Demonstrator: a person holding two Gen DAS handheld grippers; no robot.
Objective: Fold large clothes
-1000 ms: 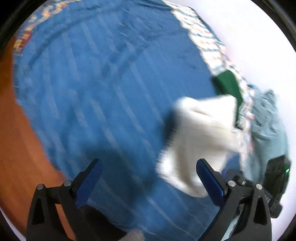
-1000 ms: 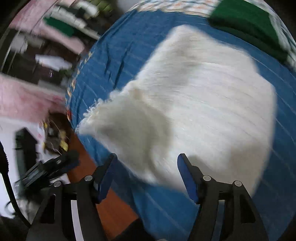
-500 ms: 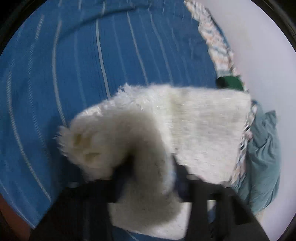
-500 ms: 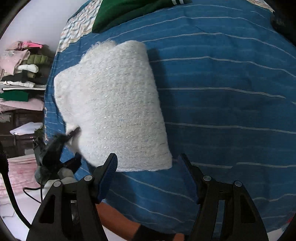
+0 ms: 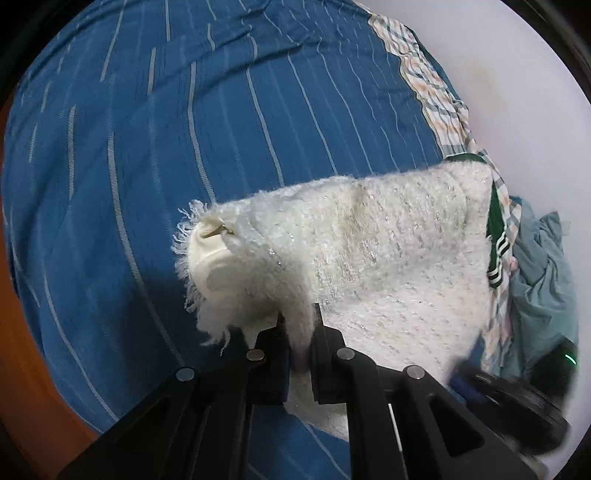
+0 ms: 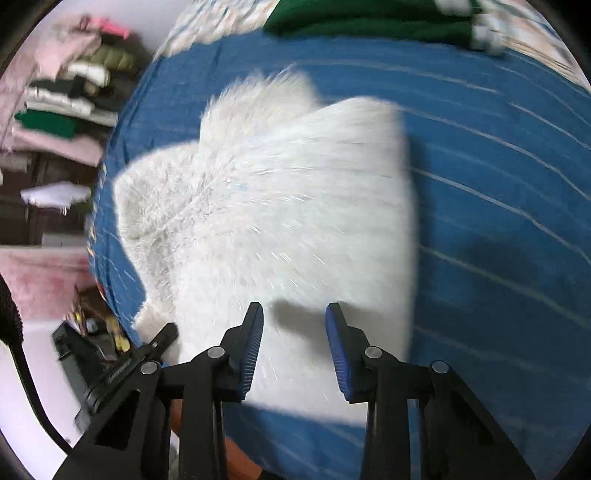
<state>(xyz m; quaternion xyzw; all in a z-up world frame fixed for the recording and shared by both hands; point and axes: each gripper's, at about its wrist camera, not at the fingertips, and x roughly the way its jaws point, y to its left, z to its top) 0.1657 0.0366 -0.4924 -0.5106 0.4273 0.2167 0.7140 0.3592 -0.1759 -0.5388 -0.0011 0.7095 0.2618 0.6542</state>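
Left gripper newly clamped on white sweater; right gripper seemingly narrower.

A home bedroom: a bed under a blue striped sheet, a checked blanket along the white wall, folded clothes stacked on shelves, and a green garment lying on the bed.

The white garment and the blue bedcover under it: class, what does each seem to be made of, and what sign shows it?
White garment: looks like a fluffy knit, perhaps with metallic thread; long loose fibres fringe its edge and small glints dot the surface. Blue bedcover: seems a thin woven cloth, matt, with fine pale stripes and soft creases. Exact fibres cannot be told.
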